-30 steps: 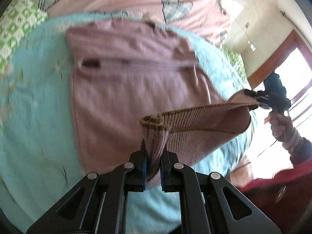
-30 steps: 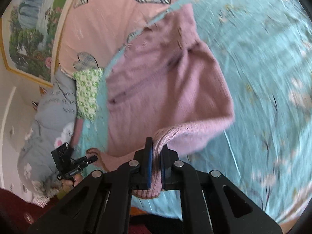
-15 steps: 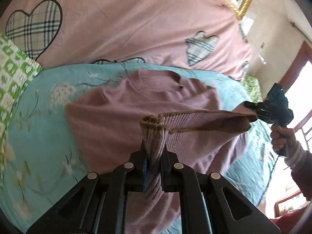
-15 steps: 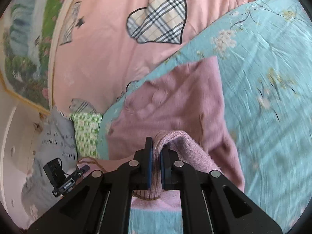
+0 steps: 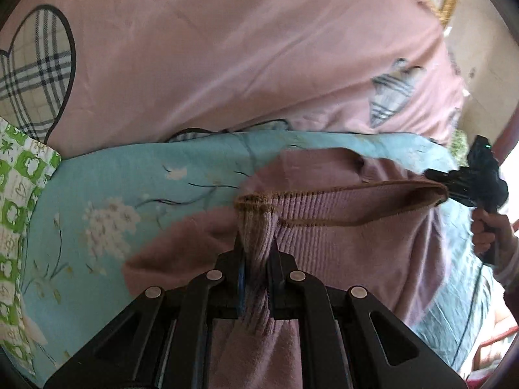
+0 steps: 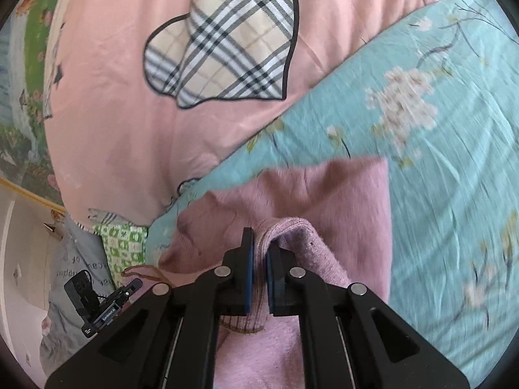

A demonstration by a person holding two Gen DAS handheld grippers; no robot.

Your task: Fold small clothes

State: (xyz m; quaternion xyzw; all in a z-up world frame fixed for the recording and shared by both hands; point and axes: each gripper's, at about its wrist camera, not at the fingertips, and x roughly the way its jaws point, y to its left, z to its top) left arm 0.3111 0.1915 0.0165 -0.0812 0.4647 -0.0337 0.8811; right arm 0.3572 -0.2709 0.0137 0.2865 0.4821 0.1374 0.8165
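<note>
Left claw was clamped tight on the ribbed hem of the pink sweater, fabric bunched between the pads. Right claw was likewise closed on the hem's other corner, knit pinched between its blue pads. In the left view the hem stretched taut from lower centre to the right edge, where the other claw and the person's hand sat. The rest of the sweater lay on the teal floral bedsheet, mid-frame in both views. Pink duvet with plaid hearts filled the upper frame, bordering the sheet just past the sweater. Green-and-white patterned cloth was at the left edge. Grey printed cloth was at lower left of the right view, with the left claw's body in front of it. Nothing lay on the sweater.
</note>
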